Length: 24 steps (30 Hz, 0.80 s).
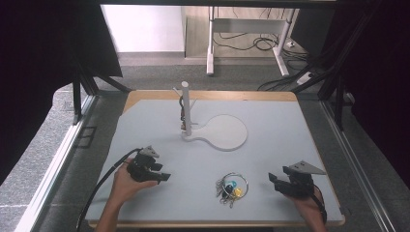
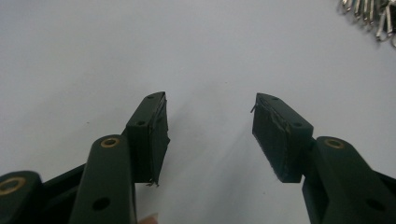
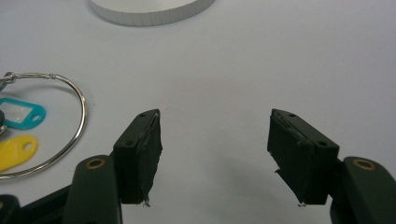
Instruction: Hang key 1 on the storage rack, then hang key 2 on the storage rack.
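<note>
Keys on a big wire ring lie flat on the table, with a teal tag and a yellow tag inside the loop. That ring is your landmark. Your left tool rests on the table to the left of the ring, well apart from it, its jaws pointing toward the keys. Its jaws are spread wide with nothing between them; in the left gripper view you see bare table in the gap and the key tips at the top right corner. Your right tool sits to the right of the ring, nearer than the left one, also low over the table. Its jaws are spread too and grip nothing; in the right gripper view the ring curves just left of the left jaw, the teal tag above the yellow tag. Beyond the ring, farther from you, stands a white stand on a round flat base; something dark hangs on the post, too small to tell. The base edge also shows at the top of the right gripper view.
</note>
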Each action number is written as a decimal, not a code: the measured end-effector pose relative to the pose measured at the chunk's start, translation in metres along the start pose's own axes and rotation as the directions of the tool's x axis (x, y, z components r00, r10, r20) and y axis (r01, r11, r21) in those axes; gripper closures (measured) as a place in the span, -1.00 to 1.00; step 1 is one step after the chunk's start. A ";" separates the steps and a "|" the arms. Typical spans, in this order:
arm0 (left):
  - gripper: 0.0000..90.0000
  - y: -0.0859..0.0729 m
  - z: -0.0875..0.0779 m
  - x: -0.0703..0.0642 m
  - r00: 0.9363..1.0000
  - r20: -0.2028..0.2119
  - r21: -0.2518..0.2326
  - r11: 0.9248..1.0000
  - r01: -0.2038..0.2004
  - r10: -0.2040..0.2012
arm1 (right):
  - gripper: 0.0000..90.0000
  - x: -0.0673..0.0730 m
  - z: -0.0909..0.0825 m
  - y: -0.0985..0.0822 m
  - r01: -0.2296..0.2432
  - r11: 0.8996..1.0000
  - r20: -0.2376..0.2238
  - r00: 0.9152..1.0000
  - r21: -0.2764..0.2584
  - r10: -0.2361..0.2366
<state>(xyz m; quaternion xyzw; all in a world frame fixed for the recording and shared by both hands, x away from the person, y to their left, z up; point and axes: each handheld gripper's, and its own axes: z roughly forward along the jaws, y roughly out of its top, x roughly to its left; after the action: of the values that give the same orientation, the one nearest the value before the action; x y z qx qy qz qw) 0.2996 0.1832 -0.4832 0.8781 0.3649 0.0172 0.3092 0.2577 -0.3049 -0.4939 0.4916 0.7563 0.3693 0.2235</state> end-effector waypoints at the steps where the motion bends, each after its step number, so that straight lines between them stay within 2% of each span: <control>1: 0.02 -0.001 0.000 0.000 1.000 -0.001 0.002 1.000 -0.003 0.003 | -0.19 0.001 0.000 0.000 0.003 1.000 -0.001 1.000 0.002 -0.003; 4: 0.02 -0.005 0.000 -0.001 1.000 0.001 0.005 1.000 0.001 -0.001 | -0.17 0.003 0.000 0.001 0.013 1.000 -0.003 1.000 0.005 -0.013; 5: 0.01 -0.009 0.000 -0.001 1.000 -0.009 0.012 1.000 0.001 -0.001 | -0.16 0.005 0.000 0.002 0.036 0.999 -0.005 0.999 0.008 -0.036; 7: 0.00 -0.010 0.000 0.000 1.000 -0.011 0.014 1.000 0.003 -0.003 | -0.15 0.007 -0.001 0.003 0.046 0.999 -0.013 0.999 0.012 -0.046; 8: 0.00 -0.013 -0.001 0.001 1.000 -0.003 0.002 1.000 0.020 -0.020 | -0.14 0.007 -0.002 0.004 0.048 0.999 -0.020 0.999 0.012 -0.048; 9: 0.00 -0.013 -0.001 0.001 1.000 -0.003 0.002 1.000 0.020 -0.020 | -0.14 0.007 -0.002 0.004 0.048 0.999 -0.020 0.999 0.012 -0.048; 10: 0.00 -0.014 -0.002 0.001 0.999 0.000 -0.004 0.999 0.033 -0.033 | -0.13 0.008 -0.002 0.005 0.052 0.999 -0.028 0.998 0.011 -0.051; 13: -0.02 -0.017 -0.005 0.001 0.999 0.008 -0.016 0.999 0.040 -0.040 | -0.07 0.010 -0.002 0.009 0.072 0.997 -0.052 0.996 0.020 -0.071; 16: -0.03 -0.020 -0.010 0.001 0.999 0.011 -0.028 0.999 0.046 -0.045 | 0.03 0.013 0.001 0.020 0.089 0.995 -0.095 0.992 0.045 -0.084; 19: -0.04 -0.021 -0.013 0.000 0.999 0.021 -0.035 0.999 0.039 -0.038 | 0.07 0.020 0.006 0.033 0.137 0.985 -0.138 0.983 0.103 -0.122; 22: -0.05 -0.022 -0.013 -0.002 0.999 0.033 -0.046 0.998 0.036 -0.035 | 0.12 0.027 0.010 0.049 0.194 0.967 -0.172 0.971 0.163 -0.166; 23: -0.05 -0.022 -0.013 -0.002 0.999 0.033 -0.046 0.998 0.036 -0.035 | 0.12 0.027 0.010 0.049 0.194 0.967 -0.172 0.971 0.163 -0.166; 24: -0.05 -0.022 -0.012 -0.002 0.999 0.033 -0.045 0.998 0.039 -0.038 | 0.15 0.032 0.013 0.060 0.221 0.956 -0.200 0.963 0.193 -0.183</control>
<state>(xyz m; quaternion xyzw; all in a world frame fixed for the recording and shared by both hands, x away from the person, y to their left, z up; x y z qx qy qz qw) 0.2816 0.2000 -0.4852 0.8637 0.3762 0.0055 0.3354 0.2883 -0.2571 -0.4548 0.3972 0.8551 0.3039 0.1370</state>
